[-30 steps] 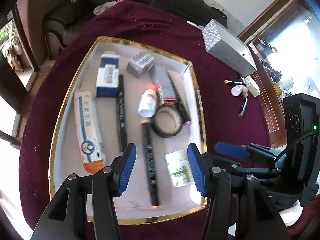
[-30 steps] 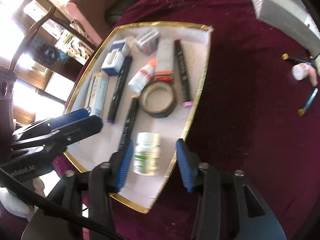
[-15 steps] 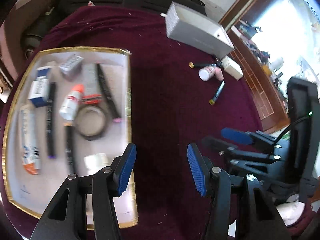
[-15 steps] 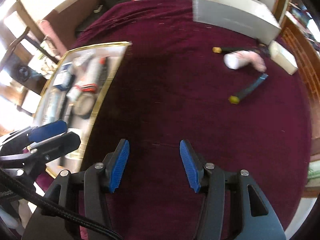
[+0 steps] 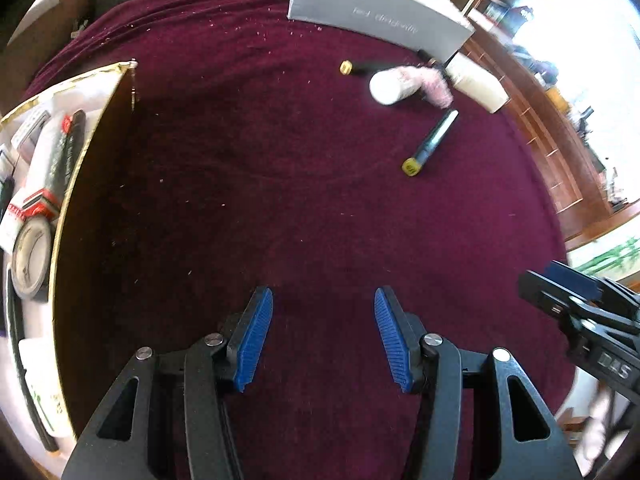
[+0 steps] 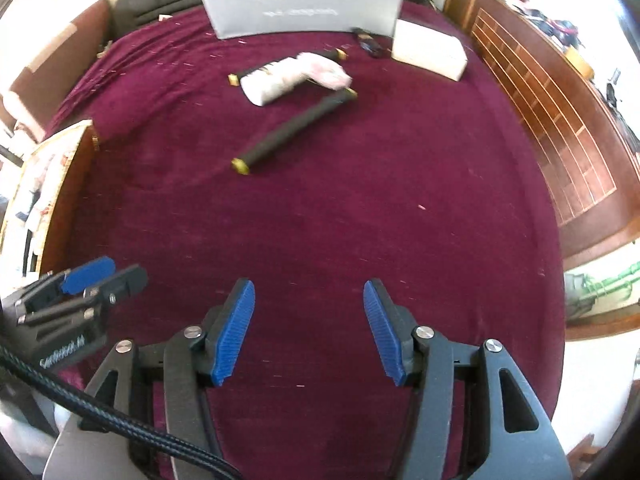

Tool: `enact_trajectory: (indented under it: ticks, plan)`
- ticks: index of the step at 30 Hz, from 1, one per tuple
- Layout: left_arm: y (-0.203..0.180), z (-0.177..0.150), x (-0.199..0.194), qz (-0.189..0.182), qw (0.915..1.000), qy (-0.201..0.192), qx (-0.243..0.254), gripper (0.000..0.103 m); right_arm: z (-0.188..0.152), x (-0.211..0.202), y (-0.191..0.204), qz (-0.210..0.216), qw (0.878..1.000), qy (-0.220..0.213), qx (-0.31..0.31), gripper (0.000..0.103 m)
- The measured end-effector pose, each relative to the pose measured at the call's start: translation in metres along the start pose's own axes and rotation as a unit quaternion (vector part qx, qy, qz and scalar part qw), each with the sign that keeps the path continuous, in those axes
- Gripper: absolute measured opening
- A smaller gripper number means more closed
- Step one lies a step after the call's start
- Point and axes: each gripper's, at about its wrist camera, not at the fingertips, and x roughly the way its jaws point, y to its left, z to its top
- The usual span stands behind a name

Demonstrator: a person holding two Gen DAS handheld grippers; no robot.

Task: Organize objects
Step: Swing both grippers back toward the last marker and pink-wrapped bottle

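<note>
Nearest, the left tongs (image 5: 323,336) are seen spread wide w/ nothing between the blue pads, low over the dark red cloth (image 5: 280,200) on the bench. The right tongs (image 6: 309,330) are spread wide too, w/ nothing held, beside the left ones.

To the left, the gold-edged tray (image 5: 80,148) is seen w/ a tape roll (image 5: 30,260), a black pen and small boxes lying in it.

Farther out, well apart from the tray, a dark marker (image 6: 294,132) w/ a yellow end is lying on the cloth. Just past it a white bottle (image 6: 272,80) is lying on its side, touching something pink & fluffy (image 6: 326,70). Another thin dark pen (image 5: 362,67) is seen behind the bottle. A small cream box (image 6: 430,50) is set near them. At the back, a big gray box (image 6: 304,6) is seen.
</note>
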Motion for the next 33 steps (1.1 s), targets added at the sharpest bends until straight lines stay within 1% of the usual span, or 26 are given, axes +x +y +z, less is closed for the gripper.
enact_trajectory:
  ticks: [1,2,3,4,8,10,12,14,17,20,22,24,28,30,33]
  plan:
    - [-0.003,0.001,0.000,0.005,0.9999,-0.012,0.005,0.052,-0.001,0.004,-0.005,-0.002,1.000,0.004,0.002,0.056]
    - [-0.006,0.002,0.001,0.007,0.9998,-0.015,0.009,0.057,-0.003,0.005,-0.010,-0.005,1.000,0.007,0.002,0.056]
    - [-0.010,0.003,0.003,0.013,0.9997,-0.015,0.013,0.058,-0.004,0.008,-0.013,-0.009,1.000,0.011,0.002,0.056]
    - [-0.013,0.004,0.005,0.017,0.9996,-0.016,0.016,0.061,-0.006,0.010,-0.015,-0.011,1.000,0.014,0.003,0.056]
    - [-0.019,0.004,0.009,0.023,0.9993,-0.017,0.025,0.077,-0.009,0.020,-0.025,-0.023,0.999,0.031,0.003,0.056]
    - [-0.021,0.004,0.011,0.027,0.9990,-0.018,0.032,0.084,-0.011,0.024,-0.029,-0.024,0.999,0.038,0.004,0.056]
    - [-0.026,0.003,0.015,0.035,0.9985,-0.018,0.039,0.088,-0.013,0.028,-0.032,-0.023,0.999,0.046,0.005,0.056]
    - [-0.030,0.002,0.017,0.041,0.9979,-0.019,0.047,0.095,-0.013,0.032,-0.034,-0.024,0.998,0.050,0.006,0.056]
    - [-0.035,0.000,0.021,0.052,0.9968,-0.021,0.057,0.101,-0.015,0.036,-0.038,-0.023,0.998,0.056,0.008,0.056]
    - [-0.045,-0.002,0.027,0.076,0.9942,-0.025,0.072,0.101,-0.016,0.039,-0.040,-0.022,0.998,0.061,0.010,0.056]
    - [-0.051,-0.004,0.032,0.098,0.9908,-0.029,0.088,0.101,-0.017,0.040,-0.043,-0.021,0.998,0.061,0.016,0.062]
    - [-0.049,-0.005,0.031,0.097,0.9913,-0.037,0.081,0.101,-0.018,0.040,-0.045,-0.021,0.998,0.060,0.020,0.067]
    - [-0.049,-0.007,0.031,0.100,0.9907,-0.044,0.081,0.102,-0.019,0.040,-0.047,-0.025,0.998,0.058,0.030,0.074]
    - [-0.049,-0.008,0.031,0.102,0.9903,-0.050,0.080,0.102,-0.020,0.041,-0.049,-0.028,0.997,0.059,0.042,0.081]
    - [-0.051,-0.005,0.032,0.106,0.9901,-0.047,0.079,0.102,-0.022,0.040,-0.051,-0.027,0.997,0.056,0.047,0.082]
